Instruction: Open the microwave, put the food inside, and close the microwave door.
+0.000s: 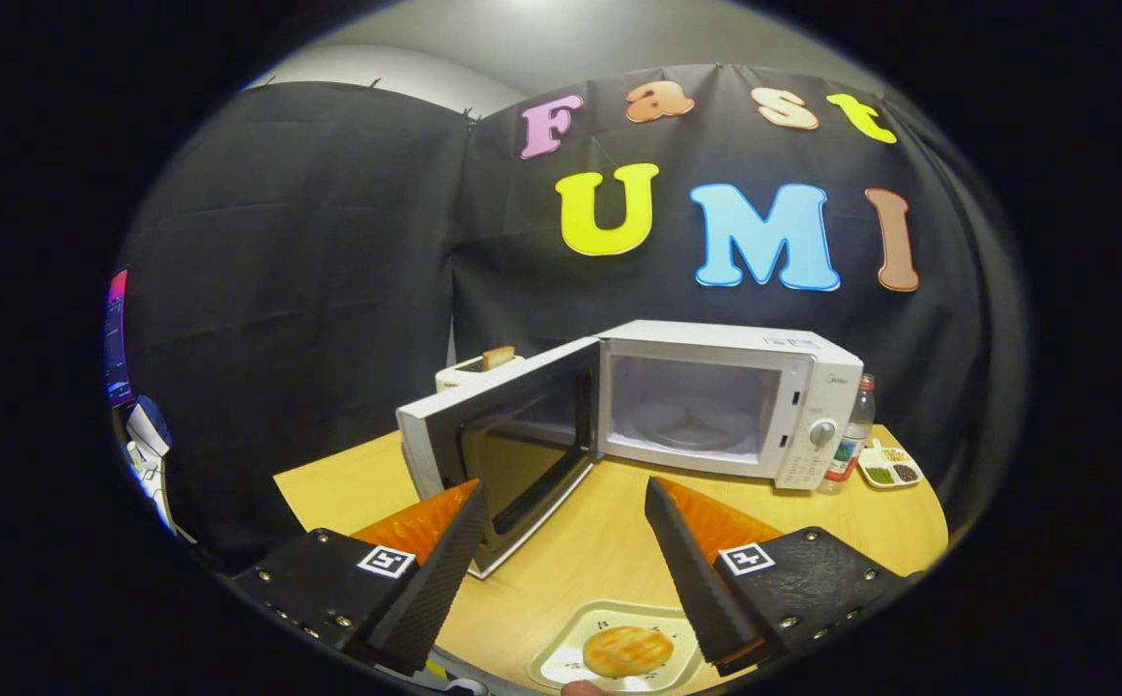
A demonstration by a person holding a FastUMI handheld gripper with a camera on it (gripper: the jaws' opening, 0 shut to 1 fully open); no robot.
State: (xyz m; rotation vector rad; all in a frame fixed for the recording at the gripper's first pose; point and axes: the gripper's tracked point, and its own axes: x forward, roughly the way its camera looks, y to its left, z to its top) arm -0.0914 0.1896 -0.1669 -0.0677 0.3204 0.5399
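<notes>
Round golden bun (627, 651) on pale square plate (561, 650), jaws spread apart above, boxy white microwave (715, 401) open beyond

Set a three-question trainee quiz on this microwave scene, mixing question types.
1. True or false: the white microwave's door is shut.
2. What lies on the pale square plate between the gripper's fingers?
A. a round golden bun
B. a banana
C. a spoon
3. Fill in: the clear plastic bottle stands beside the microwave, on the side of its ____.

Key: 1 false; 2 A, the bun; 3 control knob.
</notes>
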